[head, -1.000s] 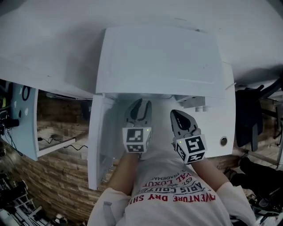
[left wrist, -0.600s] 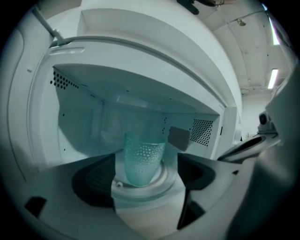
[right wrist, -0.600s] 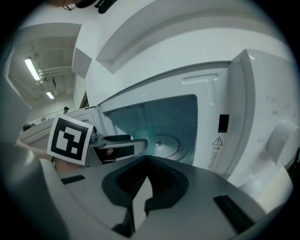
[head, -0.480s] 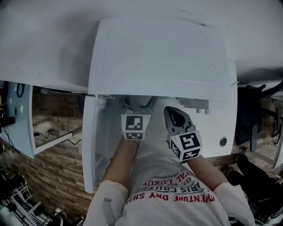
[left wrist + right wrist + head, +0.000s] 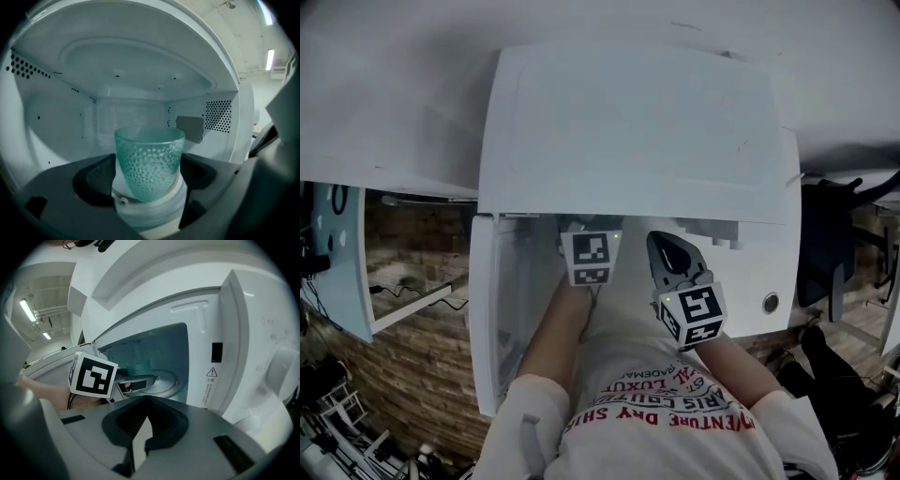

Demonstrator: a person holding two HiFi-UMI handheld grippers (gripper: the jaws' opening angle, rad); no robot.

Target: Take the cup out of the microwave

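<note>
The cup (image 5: pixel 149 164) stands upright in the microwave (image 5: pixel 628 122), between the jaws of the left gripper (image 5: pixel 147 183), which have just been opening wide and do not touch it. The right gripper (image 5: pixel 144 414), jaws pressed together, is outside, farther away.

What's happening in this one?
A person is working at an open microwave with a gripper in each hand. The left gripper reaches into the cavity; its jaws have just been opening and now stand wide on either side of a green dimpled cup on the turntable, not pressing on it. The right gripper hangs outside the opening with its jaws together, holding nothing. The cup is not yet gripped or lifted.
</note>
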